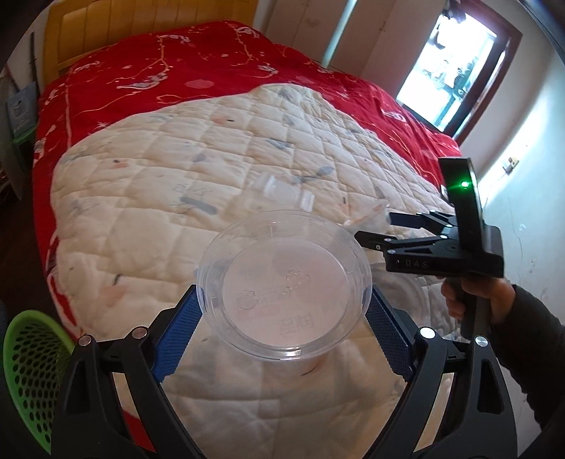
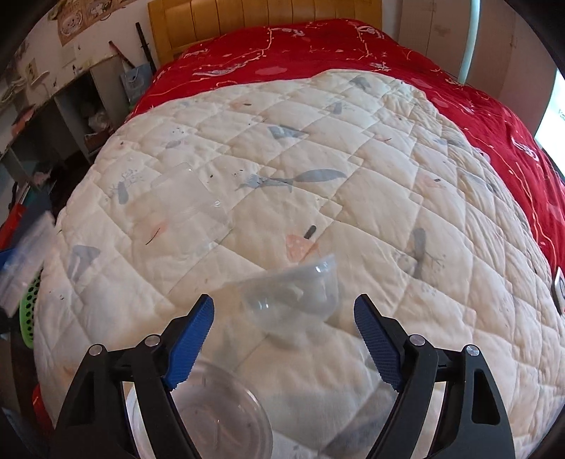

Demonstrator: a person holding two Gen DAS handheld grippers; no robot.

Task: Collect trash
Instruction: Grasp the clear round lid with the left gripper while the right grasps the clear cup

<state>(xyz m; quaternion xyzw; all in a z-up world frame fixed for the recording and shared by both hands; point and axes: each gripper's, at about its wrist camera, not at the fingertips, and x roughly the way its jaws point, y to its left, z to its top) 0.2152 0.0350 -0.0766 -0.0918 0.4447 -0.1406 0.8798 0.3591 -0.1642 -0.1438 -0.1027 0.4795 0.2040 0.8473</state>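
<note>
We see the left gripper [image 1: 282, 332] pinching a round clear plastic container [image 1: 284, 282], its ribbed blue pads [image 1: 176, 335] pressed against opposite sides of the smooth rim, so the shallow tub hangs over the near edge of the bed with its pale, faintly printed base facing us. Beneath it lies a cream quilt [image 1: 176, 183], soft and puffy, stitched in a diamond grid and dotted with faded blue fish shapes, spread over a glossy red bedspread [image 1: 159, 70] embroidered with pale vines. A perforated green plastic basket [image 1: 31, 356] sits low at the left, beside the bed. The right gripper [image 2: 284, 319] is spread wide, its textured blue pads [image 2: 194, 335] standing on either side of a crumpled clear plastic cup [image 2: 293, 296] that lies tilted on the quilt; we cannot tell whether either pad touches it. Further back and to the left on the quilt rests a flattened transparent plastic tray [image 2: 190, 204], rectangular with rounded corners and nearly invisible against the fabric. A yellow wooden headboard [image 2: 265, 21] with vertical panels closes the far end.
</note>
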